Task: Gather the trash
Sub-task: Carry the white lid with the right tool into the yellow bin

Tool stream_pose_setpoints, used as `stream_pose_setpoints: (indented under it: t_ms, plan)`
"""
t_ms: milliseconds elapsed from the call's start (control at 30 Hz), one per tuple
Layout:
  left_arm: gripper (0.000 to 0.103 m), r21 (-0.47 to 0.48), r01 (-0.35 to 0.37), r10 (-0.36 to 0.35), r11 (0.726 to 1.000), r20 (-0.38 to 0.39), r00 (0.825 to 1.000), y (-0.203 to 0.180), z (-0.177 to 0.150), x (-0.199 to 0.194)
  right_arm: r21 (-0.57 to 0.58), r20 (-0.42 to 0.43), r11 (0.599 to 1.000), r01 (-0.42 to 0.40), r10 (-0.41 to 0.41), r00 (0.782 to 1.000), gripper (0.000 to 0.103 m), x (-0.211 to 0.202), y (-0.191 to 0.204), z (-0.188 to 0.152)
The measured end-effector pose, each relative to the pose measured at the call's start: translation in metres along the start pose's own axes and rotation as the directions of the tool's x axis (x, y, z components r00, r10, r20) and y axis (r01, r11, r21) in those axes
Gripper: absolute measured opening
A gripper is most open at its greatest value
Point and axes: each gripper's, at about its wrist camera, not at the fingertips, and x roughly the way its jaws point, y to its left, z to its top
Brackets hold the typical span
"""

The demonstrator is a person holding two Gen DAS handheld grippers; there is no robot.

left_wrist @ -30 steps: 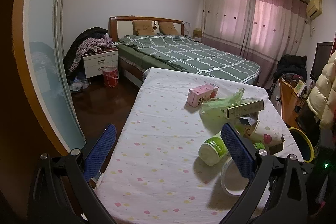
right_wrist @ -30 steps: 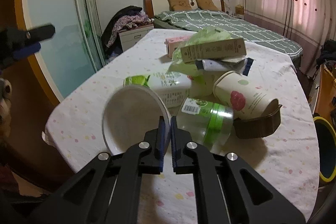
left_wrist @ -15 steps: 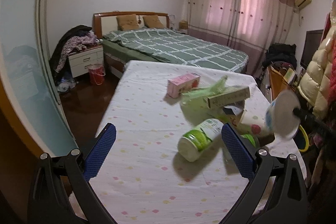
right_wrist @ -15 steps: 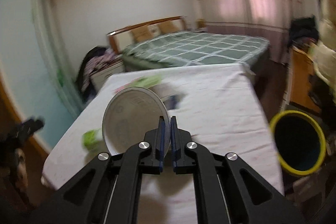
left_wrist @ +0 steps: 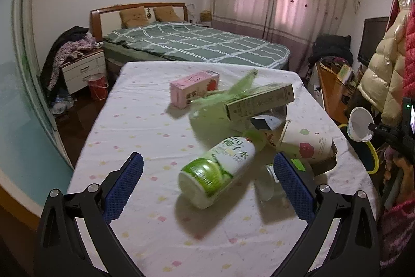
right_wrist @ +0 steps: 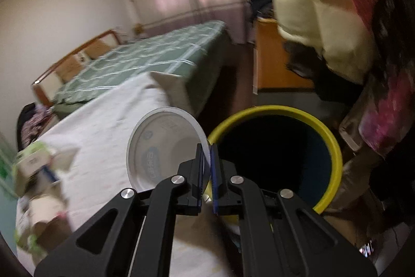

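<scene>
My right gripper (right_wrist: pixel 206 160) is shut on the rim of a white plastic tub (right_wrist: pixel 163 147), held beside the table corner and close to the yellow-rimmed bin (right_wrist: pixel 334 147). In the left wrist view the same white tub (left_wrist: pixel 359 125) hangs past the table's right edge, over the bin (left_wrist: pixel 373 159). My left gripper (left_wrist: pixel 207 186) stands open above the table (left_wrist: pixel 145 121), with a green-and-white bottle (left_wrist: pixel 218 174) lying between its fingers, untouched. Behind the bottle lies a pile: a paper cup (left_wrist: pixel 306 142), a clear bottle (left_wrist: pixel 269 183), a green bag (left_wrist: pixel 220 108), an olive carton (left_wrist: pixel 259 101) and a pink box (left_wrist: pixel 193 87).
A green checked bed (left_wrist: pixel 202 46) stands beyond the table, a nightstand (left_wrist: pixel 83 69) and red pail (left_wrist: pixel 98 87) at left. Coats (left_wrist: pixel 389 64) hang at right above a wooden desk (left_wrist: pixel 329 90). A person's hand (left_wrist: pixel 396 173) holds the right gripper.
My right gripper has swung the white tub off the table to the right, next to the bin. The left gripper has moved in over the table, closer to the green-and-white bottle.
</scene>
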Motion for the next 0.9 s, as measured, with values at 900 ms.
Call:
stream_pose_setpoints:
  t_ms: [900]
  plan:
    - [0.092,-0.005,0.088,-0.088,0.996,-0.138,0.987,0.010,0.001,0.074,0.142,-0.067,0.978,0.155,-0.147,0.987,0.012,0.045,-0.045,0.004]
